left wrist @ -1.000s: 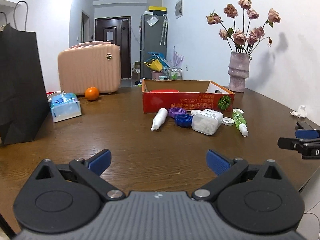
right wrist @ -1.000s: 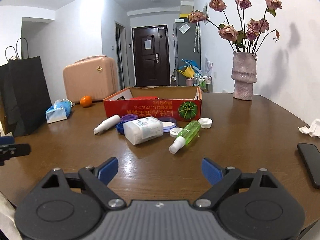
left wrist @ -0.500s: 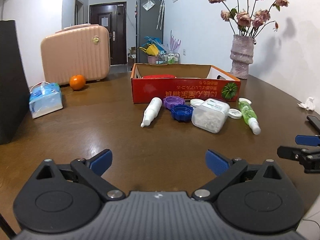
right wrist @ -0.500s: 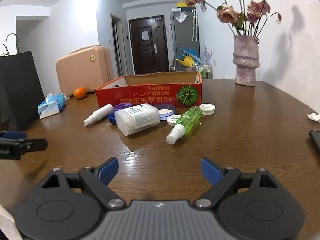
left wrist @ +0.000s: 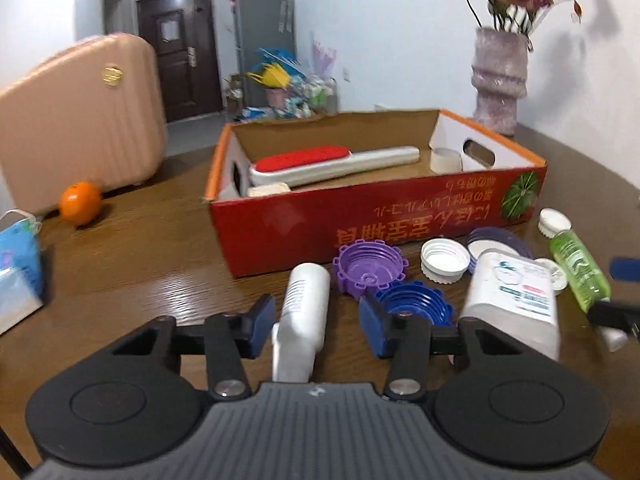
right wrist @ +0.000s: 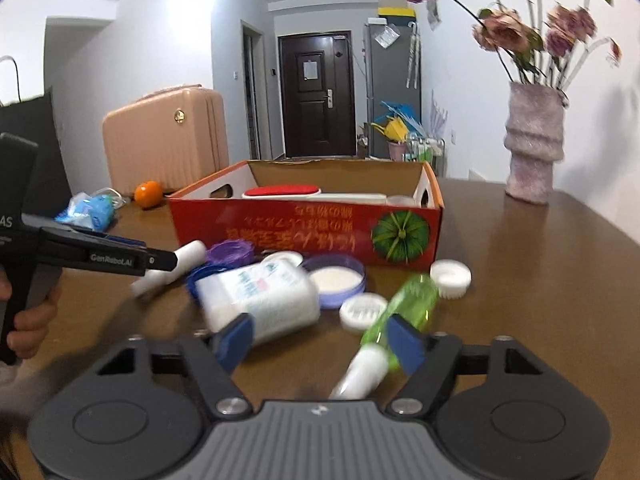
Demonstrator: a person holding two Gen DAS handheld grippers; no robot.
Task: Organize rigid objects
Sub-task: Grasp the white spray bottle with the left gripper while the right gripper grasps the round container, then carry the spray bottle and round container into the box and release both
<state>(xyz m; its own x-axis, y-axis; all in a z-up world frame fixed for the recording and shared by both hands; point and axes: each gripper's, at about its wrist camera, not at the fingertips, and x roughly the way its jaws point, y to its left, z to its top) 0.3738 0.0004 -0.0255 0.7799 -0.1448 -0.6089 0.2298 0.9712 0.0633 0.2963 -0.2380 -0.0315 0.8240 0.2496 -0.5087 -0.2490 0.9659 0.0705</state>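
Picking-up stage: the left hand-held gripper (left wrist: pixel 316 330), spread, straddles the smooth white plastic bottle (left wrist: pixel 302 320) lying at lower centre of its view; closing on it looks next. The right hand-held gripper (right wrist: pixel 320 340), also spread, frames the translucent green spray bottle (right wrist: pixel 394 320) on the glossy wood tabletop (right wrist: pixel 540 280). Ridged caps lie before the red cardboard box (left wrist: pixel 380 228), likely the destination.
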